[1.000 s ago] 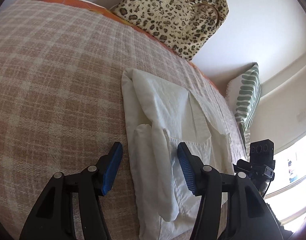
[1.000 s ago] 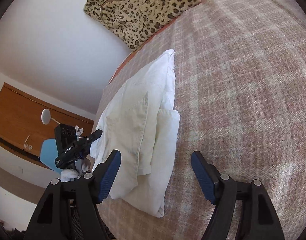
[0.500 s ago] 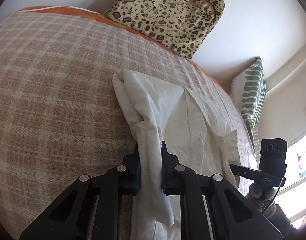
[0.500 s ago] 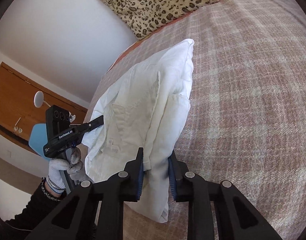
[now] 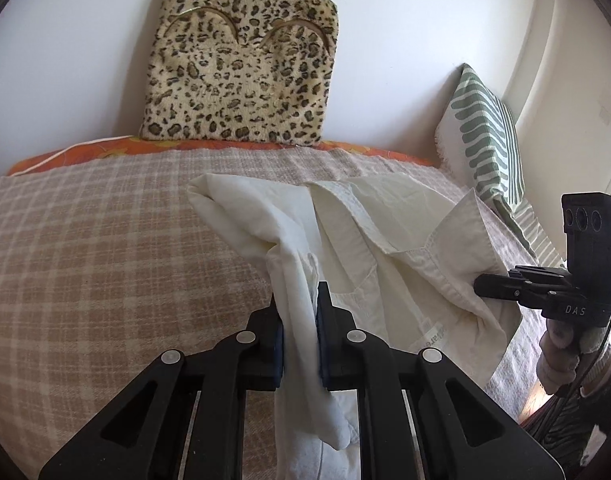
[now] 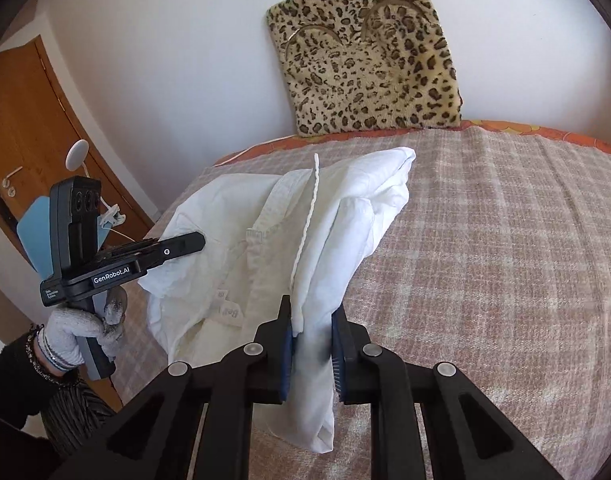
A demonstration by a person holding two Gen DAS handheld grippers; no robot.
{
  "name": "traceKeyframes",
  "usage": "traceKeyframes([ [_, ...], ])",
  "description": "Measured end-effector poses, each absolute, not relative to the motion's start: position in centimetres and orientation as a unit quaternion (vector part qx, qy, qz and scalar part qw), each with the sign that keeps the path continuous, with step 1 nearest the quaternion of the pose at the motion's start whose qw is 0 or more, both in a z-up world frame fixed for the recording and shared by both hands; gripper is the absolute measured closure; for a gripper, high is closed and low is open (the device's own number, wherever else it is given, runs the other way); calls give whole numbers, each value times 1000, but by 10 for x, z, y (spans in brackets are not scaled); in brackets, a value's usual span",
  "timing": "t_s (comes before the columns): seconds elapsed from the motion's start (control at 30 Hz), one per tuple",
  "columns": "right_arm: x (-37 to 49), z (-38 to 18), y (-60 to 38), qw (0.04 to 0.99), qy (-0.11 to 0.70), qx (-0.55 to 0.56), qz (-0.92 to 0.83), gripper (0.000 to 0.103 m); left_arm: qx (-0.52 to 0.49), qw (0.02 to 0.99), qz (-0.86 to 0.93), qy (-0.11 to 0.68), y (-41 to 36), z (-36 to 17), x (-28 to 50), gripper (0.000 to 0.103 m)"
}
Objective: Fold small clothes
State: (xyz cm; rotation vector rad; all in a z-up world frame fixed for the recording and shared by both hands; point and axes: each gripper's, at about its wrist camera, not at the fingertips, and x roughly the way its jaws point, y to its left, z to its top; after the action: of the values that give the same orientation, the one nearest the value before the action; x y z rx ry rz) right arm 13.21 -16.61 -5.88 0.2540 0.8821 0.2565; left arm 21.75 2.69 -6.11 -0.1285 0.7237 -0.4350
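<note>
Both the left gripper (image 5: pixel 298 320), marked "GenRobot.AI", and the right gripper (image 6: pixel 312 334), marked "DAS", pinch the white shirt (image 5: pixel 357 232), its 6 o'clock label seemingly unreadable.

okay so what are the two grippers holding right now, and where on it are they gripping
Both hold the white shirt. The left gripper pinches a bunched edge on one side, and the right gripper, jaws closing, pinches the opposite edge.

White shirt (image 5: pixel 357 236); beige-pink plaid blanket (image 5: pixel 105 264); leopard-print cushion (image 5: pixel 241 64); green-striped pillow (image 5: pixel 487 136); black tongs (image 5: pixel 298 344).
</note>
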Motion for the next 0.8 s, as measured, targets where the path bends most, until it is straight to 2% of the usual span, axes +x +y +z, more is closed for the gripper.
traceKeyframes([
  [0.4, 108, -27, -238, 908, 400, 109, 62, 89, -27, 905, -269, 329, -68, -39, 243, 92],
  [0.8, 92, -10, -353, 916, 389, 99, -27, 89, -25, 885, -333, 326, -195, -31, 283, 92],
])
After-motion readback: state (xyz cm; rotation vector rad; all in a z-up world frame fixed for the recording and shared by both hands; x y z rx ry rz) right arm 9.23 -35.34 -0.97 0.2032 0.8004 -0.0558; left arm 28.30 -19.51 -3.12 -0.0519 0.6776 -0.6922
